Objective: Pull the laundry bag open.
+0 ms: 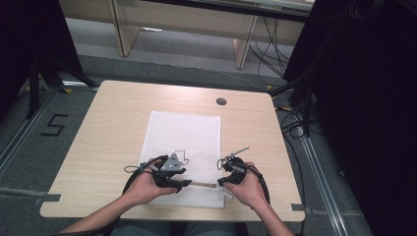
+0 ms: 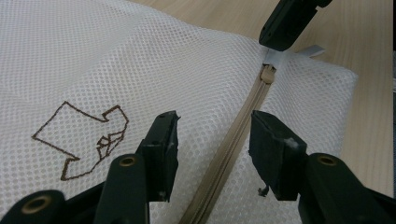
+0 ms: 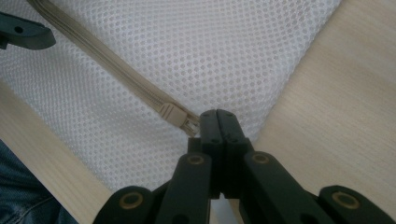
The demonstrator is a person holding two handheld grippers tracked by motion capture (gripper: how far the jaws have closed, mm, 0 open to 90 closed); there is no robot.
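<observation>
Mesh bag (image 1: 184,142): white netting with a brown outline drawing, lying flat at the counter (image 1: 108,128) centre, its beige zipper (image 2: 233,149) running along the 6 o'clock edge.
Right gripper (image 3: 217,122): jaws clenched, grasping the zipper pull (image 3: 180,119), seemingly to slide it.
Left gripper (image 2: 212,140): jaws released, straddling the zipper, likely bracing the bag.

I see a white mesh bag (image 1: 184,142) lying flat at the table's (image 1: 108,132) middle, its beige zipper (image 2: 238,140) closed along the near edge, slider (image 3: 173,114) at right.
</observation>
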